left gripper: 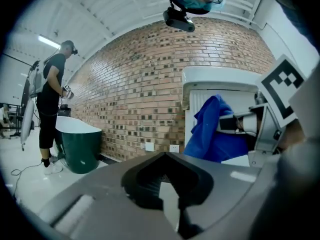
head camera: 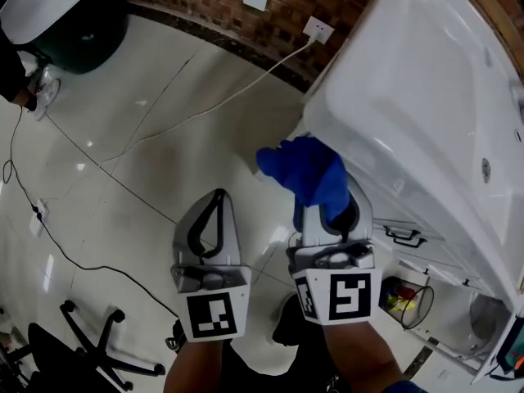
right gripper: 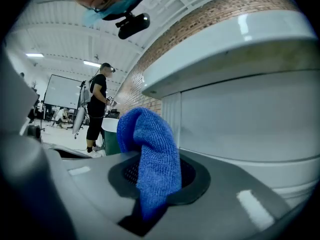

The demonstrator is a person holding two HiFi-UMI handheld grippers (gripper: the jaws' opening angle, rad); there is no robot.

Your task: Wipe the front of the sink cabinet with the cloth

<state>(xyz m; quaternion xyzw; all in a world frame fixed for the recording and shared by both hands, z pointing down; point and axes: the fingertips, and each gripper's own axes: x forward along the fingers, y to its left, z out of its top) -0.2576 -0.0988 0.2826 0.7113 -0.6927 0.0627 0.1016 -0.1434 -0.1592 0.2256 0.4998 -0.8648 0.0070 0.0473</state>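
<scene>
Two grippers are hovering: the right gripper (head camera: 326, 210) is clamping the limp, light-looking blue microfibre cloth (head camera: 307, 169) by a bunched fold just beside the white sink cabinet (head camera: 393, 188), the left gripper (head camera: 219, 196) closed, empty.

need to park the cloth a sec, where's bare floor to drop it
Bare floor lies between the white cable, the cabinet and the left claw. Crowded: chair base and black cable at lower left, bin at the cabinet's foot.
</scene>
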